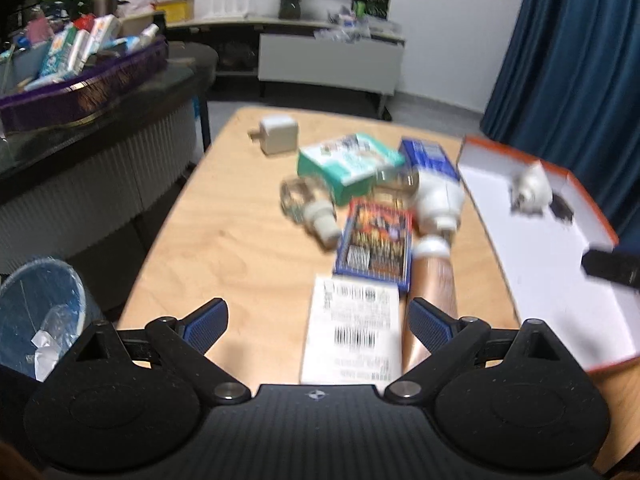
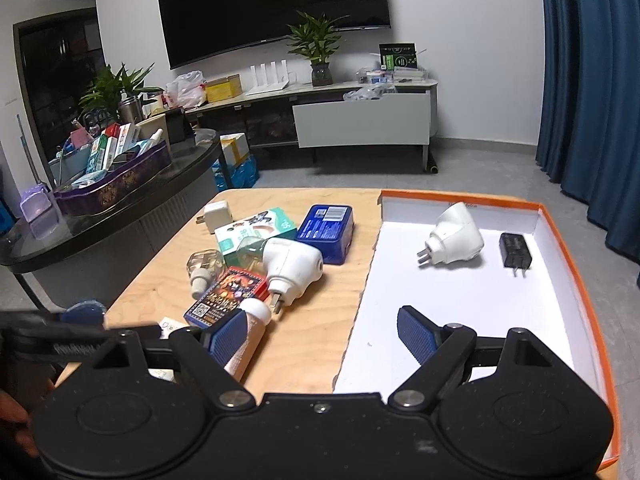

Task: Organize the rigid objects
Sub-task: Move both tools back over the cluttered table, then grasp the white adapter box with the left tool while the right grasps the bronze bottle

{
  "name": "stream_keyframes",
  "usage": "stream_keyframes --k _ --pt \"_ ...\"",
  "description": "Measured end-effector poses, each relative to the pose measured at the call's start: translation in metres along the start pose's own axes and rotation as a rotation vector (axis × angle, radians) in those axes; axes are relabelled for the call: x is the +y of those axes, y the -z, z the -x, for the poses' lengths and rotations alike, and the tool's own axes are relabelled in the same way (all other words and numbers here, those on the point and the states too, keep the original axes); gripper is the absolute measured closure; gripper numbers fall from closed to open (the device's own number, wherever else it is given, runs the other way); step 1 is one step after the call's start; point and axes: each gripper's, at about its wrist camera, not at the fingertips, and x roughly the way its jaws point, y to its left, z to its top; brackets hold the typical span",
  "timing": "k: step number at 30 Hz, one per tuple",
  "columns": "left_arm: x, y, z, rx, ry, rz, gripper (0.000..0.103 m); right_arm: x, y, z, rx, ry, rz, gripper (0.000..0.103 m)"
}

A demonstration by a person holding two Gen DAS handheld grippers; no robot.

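Both my grippers, left (image 1: 316, 322) and right (image 2: 322, 334), are spread wide, holding nothing. Landmark: the orange-rimmed white cardboard tray (image 2: 460, 300). Just left of it lies a copper-coloured tube with a white cap (image 2: 246, 340), then a white plug-in vaporizer (image 2: 294, 266). Far inside the tray: a white plug-in unit (image 2: 456, 236) and a black charger (image 2: 515, 249).

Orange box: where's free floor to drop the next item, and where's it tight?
In the orange box, the whole near floor is bare, below the white plug-in unit and black charger. Crowded: tabletop pile left of the box, around the blue tin.
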Motion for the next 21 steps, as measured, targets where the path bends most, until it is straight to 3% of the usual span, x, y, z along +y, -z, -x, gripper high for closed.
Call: stream_keyframes --k 8,13,17,21 --pt "-0.007 0.015 -0.020 0.007 -0.001 -0.065 0.004 0.001 0.004 -0.009 0.027 -0.021 -0.005 0.006" --pt "-0.007 0.020 -0.024 0.002 -0.022 -0.132 0.017 0.008 0.009 -0.018 0.061 -0.042 0.005 0.006" --pt "-0.009 0.022 -0.017 -0.037 -0.013 -0.151 0.044 0.019 0.011 -0.028 0.096 -0.065 0.017 0.006" --pt "0.001 0.018 -0.011 -0.082 -0.012 -0.084 0.044 0.034 0.016 -0.045 0.150 -0.105 0.020 0.006"
